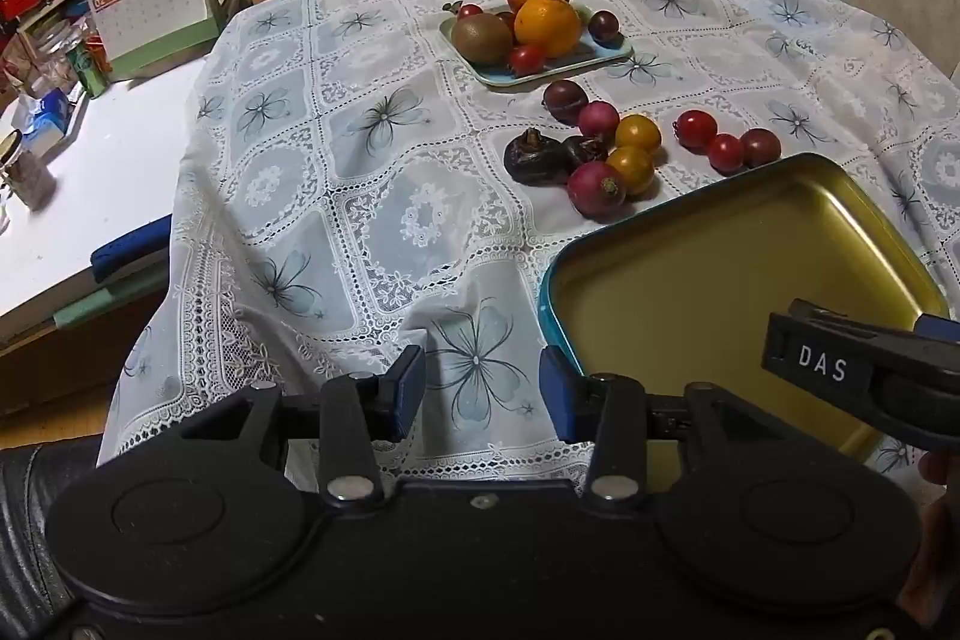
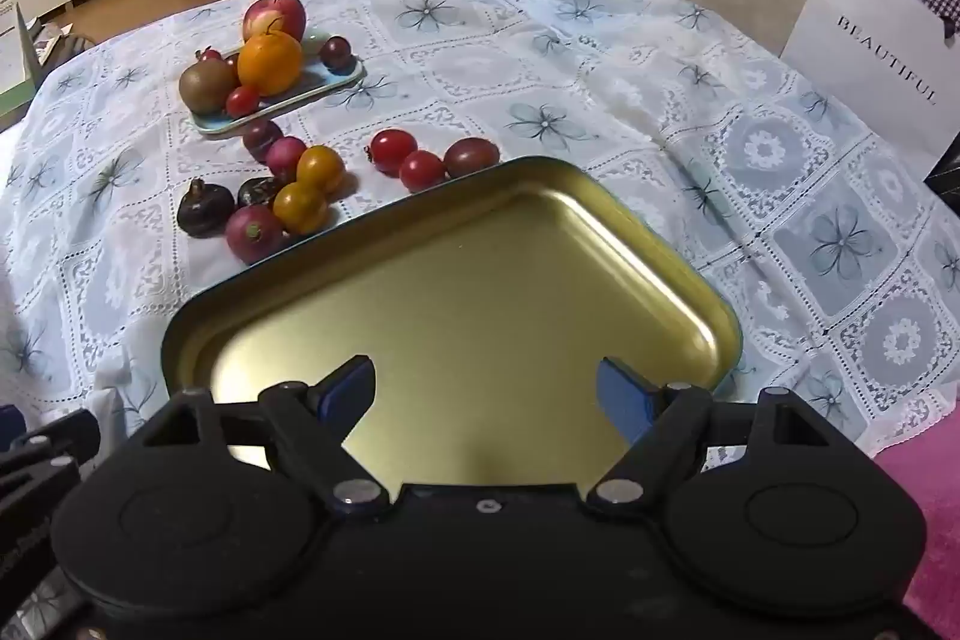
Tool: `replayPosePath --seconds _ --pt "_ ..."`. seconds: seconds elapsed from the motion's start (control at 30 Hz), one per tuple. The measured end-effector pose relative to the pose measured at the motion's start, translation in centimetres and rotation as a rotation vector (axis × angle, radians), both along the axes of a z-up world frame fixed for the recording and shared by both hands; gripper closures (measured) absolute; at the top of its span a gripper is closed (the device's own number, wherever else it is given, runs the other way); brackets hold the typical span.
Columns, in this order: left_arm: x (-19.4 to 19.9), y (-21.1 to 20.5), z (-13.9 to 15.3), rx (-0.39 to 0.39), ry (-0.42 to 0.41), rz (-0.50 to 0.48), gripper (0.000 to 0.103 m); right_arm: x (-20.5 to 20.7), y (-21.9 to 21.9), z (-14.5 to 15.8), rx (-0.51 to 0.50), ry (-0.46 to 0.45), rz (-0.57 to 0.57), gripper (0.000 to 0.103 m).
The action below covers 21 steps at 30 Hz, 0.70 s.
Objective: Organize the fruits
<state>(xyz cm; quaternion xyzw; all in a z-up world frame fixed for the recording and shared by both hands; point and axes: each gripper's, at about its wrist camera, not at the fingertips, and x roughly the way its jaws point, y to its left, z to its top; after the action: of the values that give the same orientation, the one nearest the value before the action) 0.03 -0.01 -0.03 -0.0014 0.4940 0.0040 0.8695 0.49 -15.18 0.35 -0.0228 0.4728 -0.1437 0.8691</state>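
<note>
- Both jaws spread wide, nothing held: left gripper (image 1: 480,394) over tablecloth (image 1: 336,196), right gripper (image 2: 486,394) over gold tray (image 2: 480,280).
- Loose small fruits (image 2: 288,190) just beyond tray; apple, orange, kiwi on blue plate (image 2: 342,85) farther back.

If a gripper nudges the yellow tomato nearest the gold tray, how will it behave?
The yellow tomato looks round and glossy, so it would probably roll and may slip between fingers. It touches a radish and another tomato, so a push likely shifts them too.
</note>
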Motion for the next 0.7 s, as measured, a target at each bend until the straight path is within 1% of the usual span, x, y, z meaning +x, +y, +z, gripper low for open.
replayPosePath --seconds 0.03,0.07,0.13,0.43,0.7 --pt "-0.12 -0.04 0.05 -0.003 -0.011 0.000 0.052 -0.08 -0.13 0.03 0.008 0.002 -0.006 0.020" --pt "-0.15 -0.02 0.03 -0.003 -0.009 0.000 0.052 0.03 -0.15 -0.16 0.029 0.007 0.005 0.020" --pt "-0.01 -0.06 0.18 -0.005 -0.004 0.003 0.052 0.13 0.04 -0.16 0.026 0.017 0.003 0.020" --pt "-0.10 -0.01 -0.14 -0.008 0.012 0.016 0.052 0.21 -0.15 -0.14 0.117 0.040 0.016 0.020" --pt "0.11 -0.11 -0.41 -0.008 0.030 0.016 0.052 0.28 -0.20 -0.08 0.149 0.064 0.025 0.020"
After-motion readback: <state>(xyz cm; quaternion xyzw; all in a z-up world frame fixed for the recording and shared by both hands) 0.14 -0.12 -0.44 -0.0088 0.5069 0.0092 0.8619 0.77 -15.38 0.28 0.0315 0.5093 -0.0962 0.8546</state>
